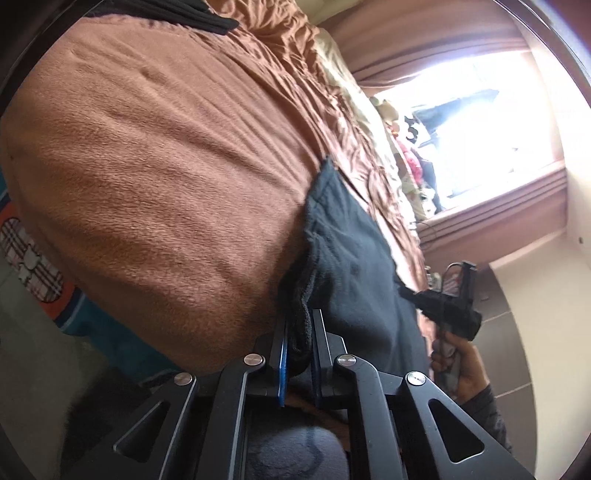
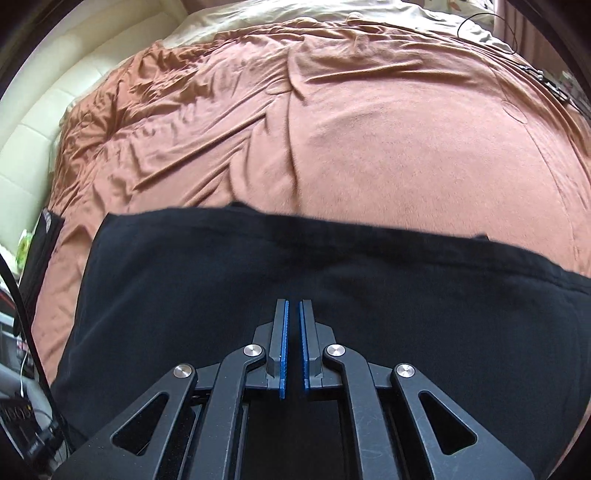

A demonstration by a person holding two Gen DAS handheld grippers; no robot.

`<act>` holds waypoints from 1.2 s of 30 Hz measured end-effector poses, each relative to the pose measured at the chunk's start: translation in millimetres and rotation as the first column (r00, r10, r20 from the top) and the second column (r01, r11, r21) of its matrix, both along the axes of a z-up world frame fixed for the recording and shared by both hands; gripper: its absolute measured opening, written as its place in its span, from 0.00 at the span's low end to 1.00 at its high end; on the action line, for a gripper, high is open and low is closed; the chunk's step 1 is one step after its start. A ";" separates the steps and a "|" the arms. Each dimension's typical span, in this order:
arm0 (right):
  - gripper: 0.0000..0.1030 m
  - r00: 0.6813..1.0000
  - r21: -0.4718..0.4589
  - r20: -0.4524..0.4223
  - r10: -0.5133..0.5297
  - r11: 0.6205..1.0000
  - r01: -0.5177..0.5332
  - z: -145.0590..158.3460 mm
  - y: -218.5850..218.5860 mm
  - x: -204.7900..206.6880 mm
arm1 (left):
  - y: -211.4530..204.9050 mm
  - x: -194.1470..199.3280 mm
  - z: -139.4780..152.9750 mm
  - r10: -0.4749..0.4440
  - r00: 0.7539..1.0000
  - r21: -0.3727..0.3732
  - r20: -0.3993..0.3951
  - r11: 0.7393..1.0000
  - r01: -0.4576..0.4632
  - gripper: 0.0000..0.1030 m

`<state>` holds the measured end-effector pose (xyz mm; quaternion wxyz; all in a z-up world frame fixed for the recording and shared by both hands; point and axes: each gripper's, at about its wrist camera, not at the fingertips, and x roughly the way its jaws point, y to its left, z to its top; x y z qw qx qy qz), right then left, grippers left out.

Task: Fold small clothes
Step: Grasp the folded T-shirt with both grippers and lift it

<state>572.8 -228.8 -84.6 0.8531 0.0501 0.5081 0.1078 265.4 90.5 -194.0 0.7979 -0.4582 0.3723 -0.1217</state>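
A black garment (image 1: 354,258) lies on a brown blanket (image 1: 166,166) that covers a bed. My left gripper (image 1: 299,325) is shut on a bunched edge of the garment, which fills the gap between the blue pads. In the left wrist view, a hand (image 1: 461,365) holds my right gripper (image 1: 413,297) at the garment's far corner, which is drawn to a point at the fingertips. In the right wrist view, the garment (image 2: 221,277) spreads across the lower half over the blanket (image 2: 369,147). There my right gripper (image 2: 293,304) has its jaws nearly together over the black cloth.
A bright window (image 1: 480,110) with curtains is beyond the bed. A cream headboard (image 2: 44,110) and cream sheet (image 2: 295,14) border the blanket. Another dark cloth (image 1: 207,18) lies at the bed's far end. Cables and electronics (image 2: 22,369) sit beside the bed. A patterned rug (image 1: 29,258) covers the floor.
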 end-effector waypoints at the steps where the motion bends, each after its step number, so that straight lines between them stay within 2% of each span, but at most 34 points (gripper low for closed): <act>1: 0.03 1.000 0.001 -0.003 0.002 1.000 -0.002 1.1 -2.1 -4.3 | -0.5 -0.2 2.6 -0.016 1.000 -0.018 0.015 1.000 0.016 0.09; 7: 0.03 1.000 0.022 -0.014 0.002 1.000 -0.002 2.3 -7.7 -40.6 | -4.4 0.8 20.9 -0.097 0.988 -0.128 0.118 0.985 0.113 0.08; 10: 0.03 1.000 0.040 -0.026 0.005 0.999 -0.004 0.4 -5.7 -59.2 | -9.1 6.0 33.1 -0.140 0.974 -0.182 0.177 0.968 0.172 0.08; 26: 0.02 0.998 0.081 -0.042 0.044 0.996 -0.040 -9.3 -1.8 -130.4 | -34.0 38.7 91.7 -0.239 0.926 -0.243 0.292 0.918 0.314 0.08; 36: 0.03 0.995 0.149 -0.063 0.072 0.987 -0.062 -14.8 -7.5 -175.5 | -69.0 58.9 120.4 -0.291 0.895 -0.281 0.337 0.876 0.391 0.08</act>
